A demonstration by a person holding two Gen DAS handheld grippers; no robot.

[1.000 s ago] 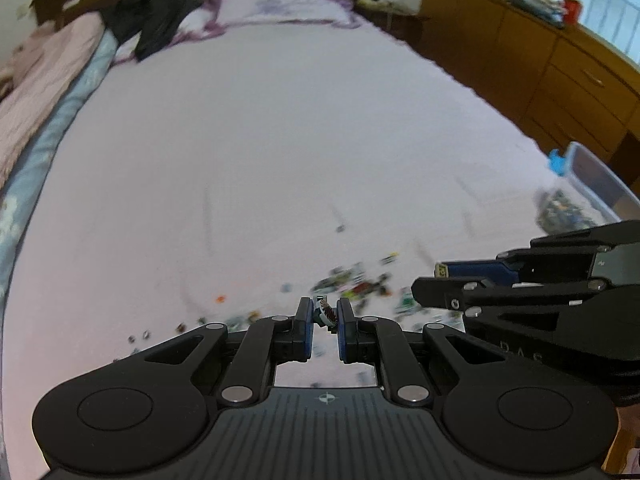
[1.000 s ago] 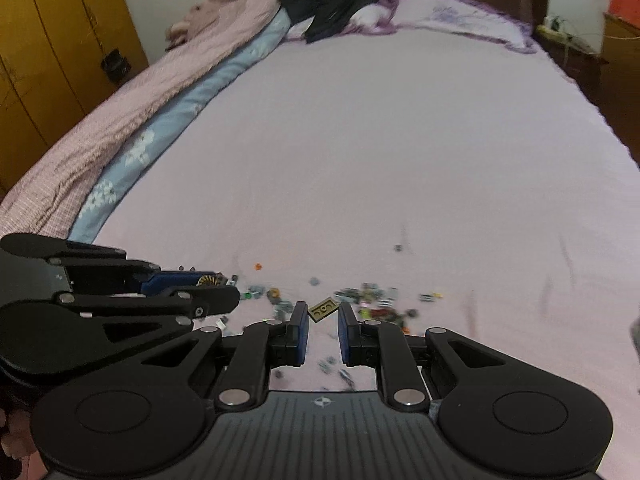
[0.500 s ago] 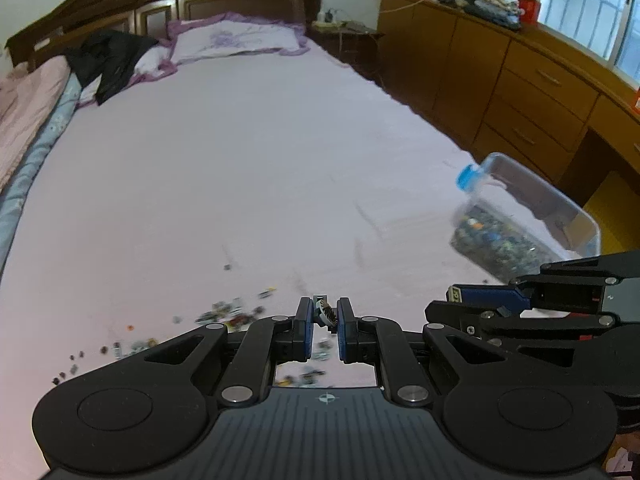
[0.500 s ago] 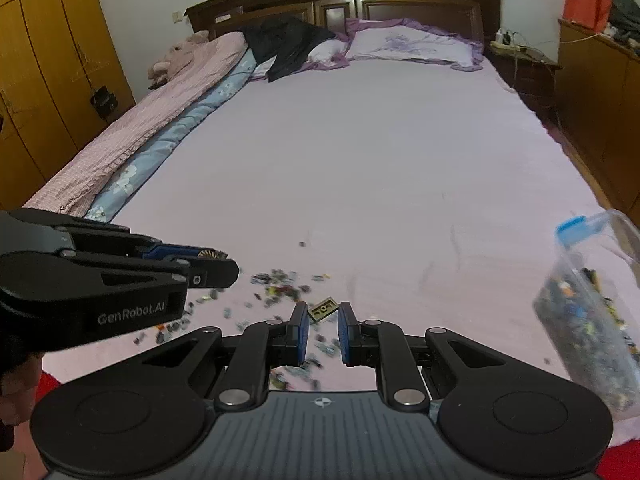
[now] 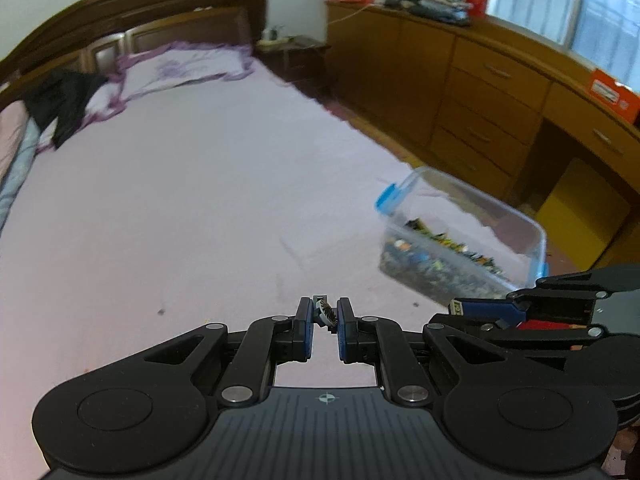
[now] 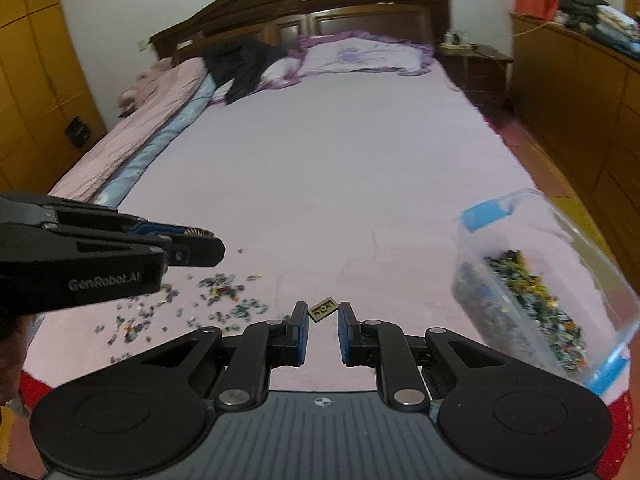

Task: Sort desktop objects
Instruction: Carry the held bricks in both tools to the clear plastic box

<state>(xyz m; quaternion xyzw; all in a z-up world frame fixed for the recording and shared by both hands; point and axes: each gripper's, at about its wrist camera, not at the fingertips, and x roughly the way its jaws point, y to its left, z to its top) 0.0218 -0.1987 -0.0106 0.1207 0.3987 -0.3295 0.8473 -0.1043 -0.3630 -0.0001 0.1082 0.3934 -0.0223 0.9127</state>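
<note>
My left gripper (image 5: 323,312) is shut on a small toothed wheel piece (image 5: 325,313), held above the pink bedsheet. My right gripper (image 6: 324,312) is shut on a small tan flat brick (image 6: 323,309). In the left wrist view the right gripper (image 5: 458,307) pokes in from the right, close to a clear plastic box (image 5: 460,240) with blue clips, partly filled with small bricks. That box (image 6: 536,292) sits at the right in the right wrist view. A scatter of tiny loose bricks (image 6: 208,300) lies on the sheet at lower left, under the left gripper (image 6: 208,246).
The bed (image 6: 328,160) stretches away to a purple pillow (image 6: 360,56), dark clothing (image 6: 244,64) and a wooden headboard (image 6: 304,12). A folded pink quilt (image 6: 132,136) runs along the left side. Wooden drawers (image 5: 480,92) line the right wall beyond the bed's edge.
Both grippers have swung to the right and risen with their pieces still held. The loose brick pile has slid off to the left and the clear box has come into closer view.
</note>
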